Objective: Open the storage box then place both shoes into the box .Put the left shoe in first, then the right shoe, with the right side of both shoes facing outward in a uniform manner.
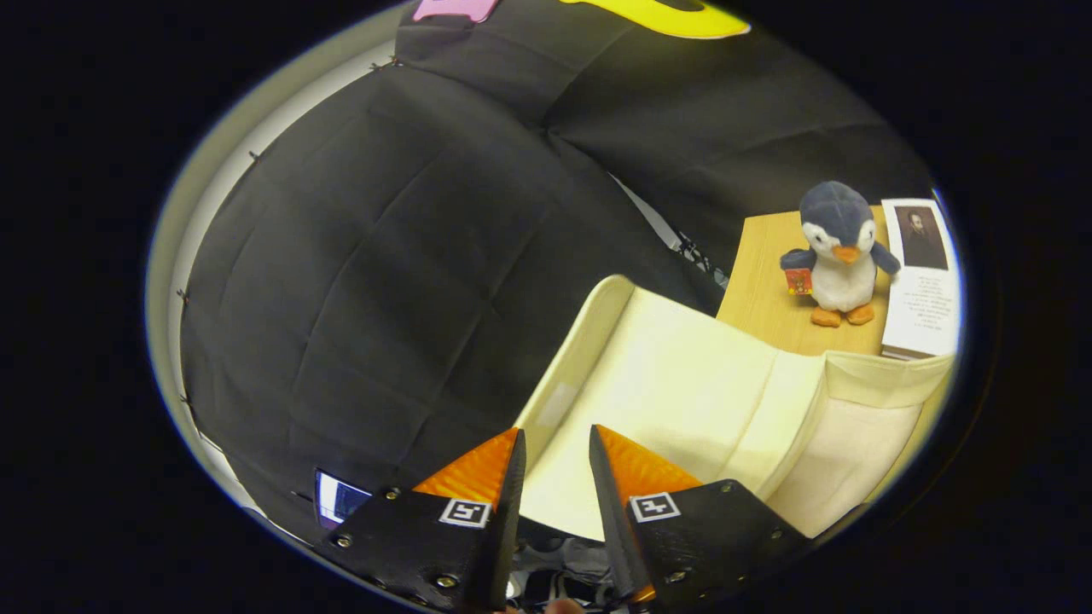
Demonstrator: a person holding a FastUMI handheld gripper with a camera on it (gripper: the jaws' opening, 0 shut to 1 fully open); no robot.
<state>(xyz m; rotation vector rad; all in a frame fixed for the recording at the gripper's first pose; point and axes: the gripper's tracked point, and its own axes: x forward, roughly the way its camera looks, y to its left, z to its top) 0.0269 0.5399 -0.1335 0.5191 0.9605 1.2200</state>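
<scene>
The gripper (pixel 554 443) is sitting with its fingers spread a little apart, a narrow gap between the tips, pinching nothing. Just ahead of the tips, and running off toward 2 o'clock, the cream box (pixel 682 384) is lying open: its lid is standing raised at the far side, with a pale rounded rim toward 12 o'clock, and the fabric-lined inside is showing toward 3 o'clock of the fingers. The shoes cannot be made out for certain; something grey and white is showing low between the finger bases, too hidden to name.

Beyond the box, at about 2 o'clock, a light wooden table (pixel 759 298) is carrying a plush penguin (pixel 840 256), standing upright and facing the camera, with a small red tag at its wing. Just beside the penguin, toward 3 o'clock, a printed card (pixel 921 281) with a dark portrait and lines of text is leaning near the table's far side.

Black cloth (pixel 384 281) is forming the booth's wall from 9 o'clock round to 1 o'clock, creased and pinned along a pale frame (pixel 222 170). A small bright gap is showing low in the cloth at 8 o'clock.
</scene>
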